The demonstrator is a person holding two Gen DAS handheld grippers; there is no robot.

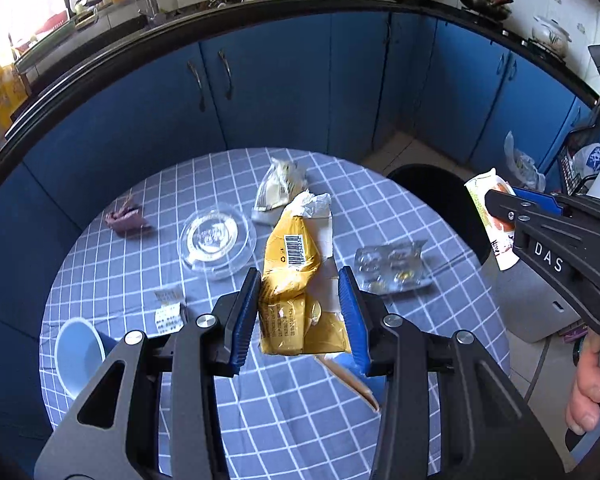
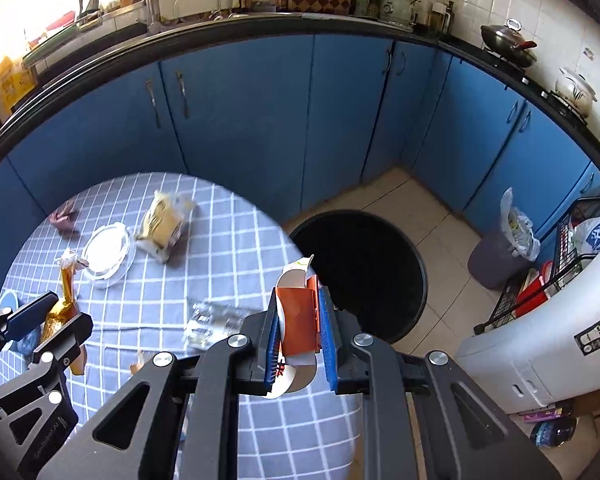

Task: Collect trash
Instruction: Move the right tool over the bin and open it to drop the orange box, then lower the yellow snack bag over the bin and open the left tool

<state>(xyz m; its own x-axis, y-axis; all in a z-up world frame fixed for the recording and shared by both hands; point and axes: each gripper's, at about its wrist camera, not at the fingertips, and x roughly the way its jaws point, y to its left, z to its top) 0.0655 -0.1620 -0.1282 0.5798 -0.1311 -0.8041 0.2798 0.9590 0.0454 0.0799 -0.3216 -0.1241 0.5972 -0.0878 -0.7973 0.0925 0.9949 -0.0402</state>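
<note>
I have the left gripper (image 1: 299,312) pinching a yellow snack wrapper (image 1: 296,280), lifted above the checked tablecloth (image 1: 140,256). My right gripper (image 2: 300,336) clamps an orange-and-white carton (image 2: 298,320) near the table's edge, beside the black bin (image 2: 364,272) on the floor.
</note>
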